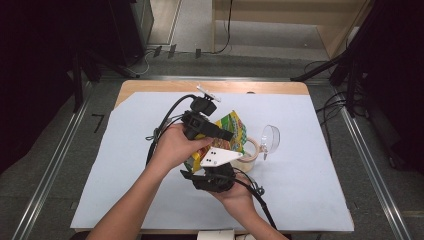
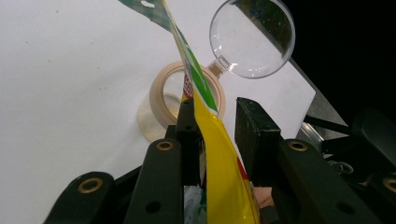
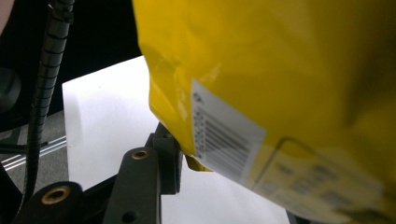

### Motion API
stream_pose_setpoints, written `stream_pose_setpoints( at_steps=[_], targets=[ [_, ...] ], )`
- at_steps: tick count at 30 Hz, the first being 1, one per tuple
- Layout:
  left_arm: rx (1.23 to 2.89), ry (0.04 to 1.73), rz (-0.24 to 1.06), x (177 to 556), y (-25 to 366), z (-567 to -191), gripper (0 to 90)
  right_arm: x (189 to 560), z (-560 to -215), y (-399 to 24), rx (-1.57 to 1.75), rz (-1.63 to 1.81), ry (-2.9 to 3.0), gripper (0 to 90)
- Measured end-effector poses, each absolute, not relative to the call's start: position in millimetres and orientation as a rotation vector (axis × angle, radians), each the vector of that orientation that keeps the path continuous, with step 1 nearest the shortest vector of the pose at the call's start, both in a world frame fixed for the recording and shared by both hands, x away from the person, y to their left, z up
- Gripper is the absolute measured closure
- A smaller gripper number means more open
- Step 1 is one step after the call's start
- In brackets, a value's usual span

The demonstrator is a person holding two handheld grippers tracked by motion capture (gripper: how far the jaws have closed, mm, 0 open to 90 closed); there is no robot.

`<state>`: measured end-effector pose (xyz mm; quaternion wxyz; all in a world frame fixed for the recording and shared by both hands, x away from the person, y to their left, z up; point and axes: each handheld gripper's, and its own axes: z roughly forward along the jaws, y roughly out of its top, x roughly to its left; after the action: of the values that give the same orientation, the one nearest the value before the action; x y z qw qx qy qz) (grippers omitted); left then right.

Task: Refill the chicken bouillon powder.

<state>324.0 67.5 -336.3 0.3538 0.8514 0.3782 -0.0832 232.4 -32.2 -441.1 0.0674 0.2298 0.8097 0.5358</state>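
Yellow snack bag (image 1: 231,131) held off the surface (image 1: 310,190), left gripper (image 2: 212,119) straddling its top edge unclamped, right gripper (image 1: 212,175) apparently grasping its lower corner, probably to steady it.

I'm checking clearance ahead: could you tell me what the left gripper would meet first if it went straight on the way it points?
Probably the tape roll lying just beyond the left gripper, though depth is unclear.

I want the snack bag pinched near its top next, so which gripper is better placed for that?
Left, probably. The snack bag already runs edge-on between the jaws of the left gripper, leading up to its top seam. The right gripper sits lower, at the barcode corner.
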Motion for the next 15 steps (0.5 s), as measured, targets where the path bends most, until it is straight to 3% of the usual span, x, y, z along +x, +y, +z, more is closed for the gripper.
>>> stream_pose_setpoints(
  at_steps=[15],
  targets=[
    [2.177,0.975,-0.21,324.5,65.8,-336.9,69.4,235.4,-442.4,-33.0,0.711,1.615,2.435,61.6]
  ],
)
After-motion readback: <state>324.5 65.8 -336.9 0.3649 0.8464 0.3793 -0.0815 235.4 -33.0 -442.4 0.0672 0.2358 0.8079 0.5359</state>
